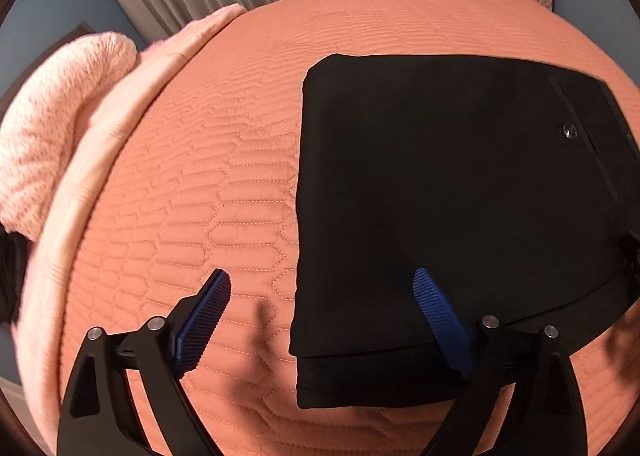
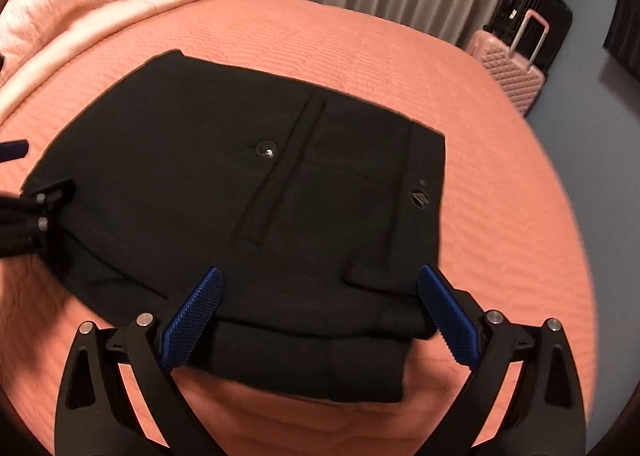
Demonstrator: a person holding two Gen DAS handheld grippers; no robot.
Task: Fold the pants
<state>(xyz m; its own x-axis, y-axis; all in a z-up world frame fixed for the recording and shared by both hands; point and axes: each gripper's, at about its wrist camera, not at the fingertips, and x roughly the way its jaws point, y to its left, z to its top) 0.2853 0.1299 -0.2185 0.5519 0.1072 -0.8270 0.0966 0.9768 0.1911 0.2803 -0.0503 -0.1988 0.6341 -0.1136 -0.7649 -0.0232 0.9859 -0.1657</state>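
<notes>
Pants folded; the last fold looked done.
Black pants (image 2: 256, 191) lay stacked mid-bed (image 1: 200, 175); left gripper (image 1: 322, 288) and right gripper (image 2: 320, 288) hovered with fingers wide, empty. Next, probably smoothing.

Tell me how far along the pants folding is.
Done, by the look of it: the black pants lie on the orange quilted bedspread as a compact, layered rectangle, back-pocket button facing up. In hand: nothing; the left tool and right tool both hover open over the near edge, gripping no cloth. Left: perhaps squaring the lower layer that sticks out at the near edge, then pulling away.
</notes>
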